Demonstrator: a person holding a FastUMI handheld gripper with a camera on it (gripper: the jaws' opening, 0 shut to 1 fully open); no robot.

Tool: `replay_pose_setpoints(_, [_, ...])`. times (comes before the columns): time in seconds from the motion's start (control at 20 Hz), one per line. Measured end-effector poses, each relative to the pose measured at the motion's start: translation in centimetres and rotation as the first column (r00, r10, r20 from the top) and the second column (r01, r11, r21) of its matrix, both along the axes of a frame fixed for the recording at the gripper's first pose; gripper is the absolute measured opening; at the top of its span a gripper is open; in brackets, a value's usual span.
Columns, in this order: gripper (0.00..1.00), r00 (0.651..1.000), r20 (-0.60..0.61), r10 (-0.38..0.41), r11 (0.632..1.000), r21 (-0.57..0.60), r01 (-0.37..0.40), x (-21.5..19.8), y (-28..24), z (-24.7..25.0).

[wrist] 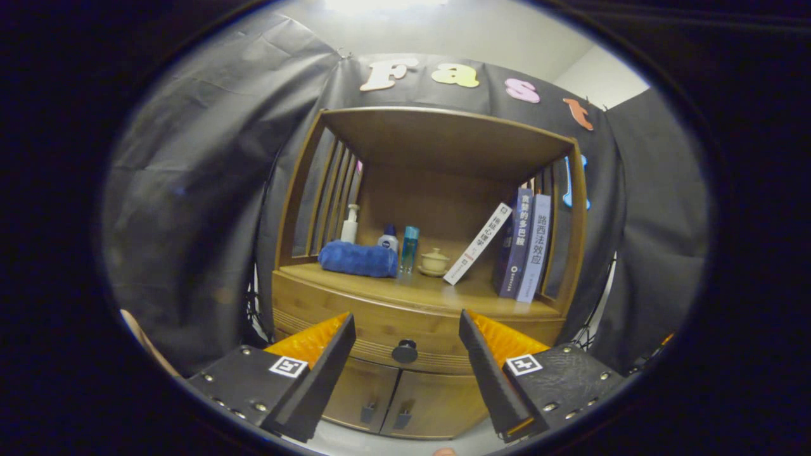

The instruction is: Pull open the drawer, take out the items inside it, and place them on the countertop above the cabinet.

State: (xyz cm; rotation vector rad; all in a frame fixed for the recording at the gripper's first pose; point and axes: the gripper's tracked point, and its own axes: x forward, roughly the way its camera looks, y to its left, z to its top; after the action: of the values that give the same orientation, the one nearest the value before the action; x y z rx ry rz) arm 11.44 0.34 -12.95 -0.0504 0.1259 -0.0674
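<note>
Jaws apart, gripper [405,329] centred short of the drawer knob [404,351] — advance straight, clamp the knob squarely, then pull level

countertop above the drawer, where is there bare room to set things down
Bare: the wooden countertop front strip, and between the small ceramic lidded cup and leaning white book. Crowded: rolled blue towel and bottles at left, upright books at right. The gripper is open.

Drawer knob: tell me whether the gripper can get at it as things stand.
Probably yes. The gripper is open, and the drawer knob sits beyond its fingers, lined up with the gap, with nothing in between on the closed drawer front.
</note>
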Motion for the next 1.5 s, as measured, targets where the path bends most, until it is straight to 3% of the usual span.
replay_pose_setpoints(0.25, [0.98, 0.994, -0.099, -0.039, 0.995, 0.086, 0.047, 5.0, -1.4, -6.4])
replay_pose_setpoints(0.5, [0.98, 0.967, -0.247, -0.064, 0.990, 0.104, 0.092, 7.5, -1.6, -11.7])
replay_pose_setpoints(0.7, [0.60, 0.957, -0.287, -0.034, 0.979, 0.184, 0.090, 9.3, -0.3, -13.4])
replay_pose_setpoints(0.75, [0.42, 0.957, -0.286, -0.049, 0.976, 0.189, 0.107, 9.4, -0.4, -13.3])
replay_pose_setpoints(0.9, [0.42, 0.962, -0.268, -0.058, 0.971, 0.208, 0.117, 9.3, -0.5, -13.5])
replay_pose_setpoints(1.05, [0.28, 0.958, -0.283, -0.046, 0.953, 0.276, 0.127, 9.2, -0.4, -13.8])
replay_pose_setpoints(1.2, [0.19, 0.956, -0.281, -0.088, 0.964, 0.219, 0.153, 8.6, -0.7, -13.6])
replay_pose_setpoints(1.5, [0.19, 0.962, -0.263, -0.067, 0.966, 0.226, 0.129, 4.2, -0.2, -12.5])
